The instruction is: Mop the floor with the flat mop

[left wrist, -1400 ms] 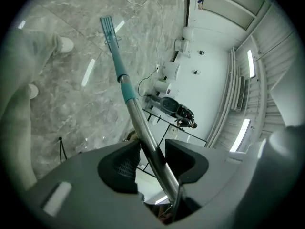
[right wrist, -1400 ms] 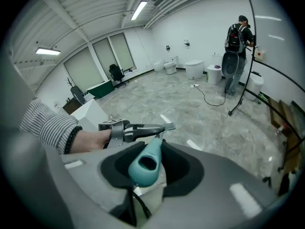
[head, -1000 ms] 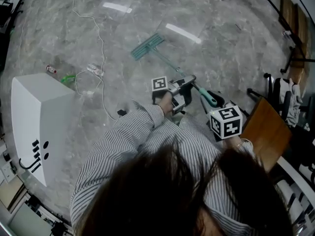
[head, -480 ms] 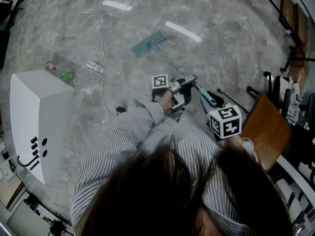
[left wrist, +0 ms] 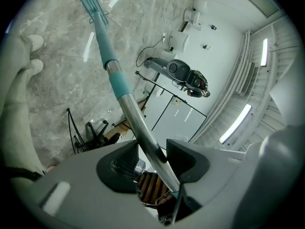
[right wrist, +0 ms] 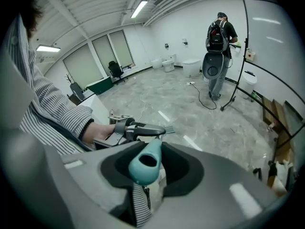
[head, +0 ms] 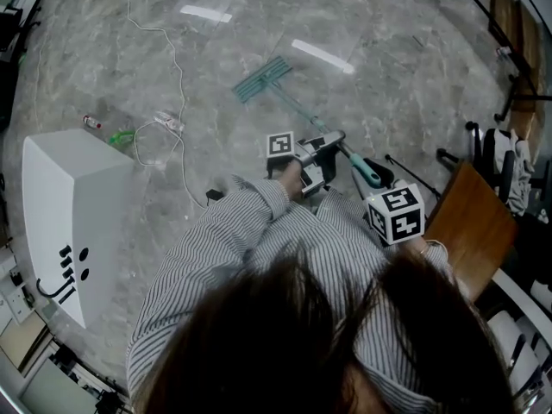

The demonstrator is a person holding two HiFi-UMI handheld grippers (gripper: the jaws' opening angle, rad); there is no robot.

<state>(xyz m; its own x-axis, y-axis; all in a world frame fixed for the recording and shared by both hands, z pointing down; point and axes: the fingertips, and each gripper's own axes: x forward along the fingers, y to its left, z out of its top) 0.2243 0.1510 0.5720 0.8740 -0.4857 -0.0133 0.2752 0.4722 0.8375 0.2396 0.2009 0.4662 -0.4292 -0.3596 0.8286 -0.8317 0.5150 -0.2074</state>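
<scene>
**Two-point hold on the flat mop (head: 293, 104) during a stroke.** The left gripper (head: 323, 147) is gripping the metal pole (left wrist: 143, 137) partway along its length, with its jaws shut against the tube from both sides. This forward hold is probably serving as the steering point that aims the pole.

The right gripper (right wrist: 151, 162) is clamping the teal handle end (right wrist: 144, 165), which is sitting between its jaws close to the person's body. This rear hold is probably supplying the push and pull. Spacing the two holds apart along the pole is giving leverage that a single hold would lack.

The mop head (head: 261, 79) is lying flat on the grey marble floor (head: 405, 102), well ahead of the person. The pole is slanting up and back from it toward the grippers, an angle that appears to be pressing the pad evenly onto the stone and not tipping it onto an edge.

A white cable (head: 178, 102) is trailing across the floor to the left of the mop head, apart from it. A white cabinet (head: 78, 197) is standing farther left. A sweep in that direction would risk dragging the cable.
</scene>
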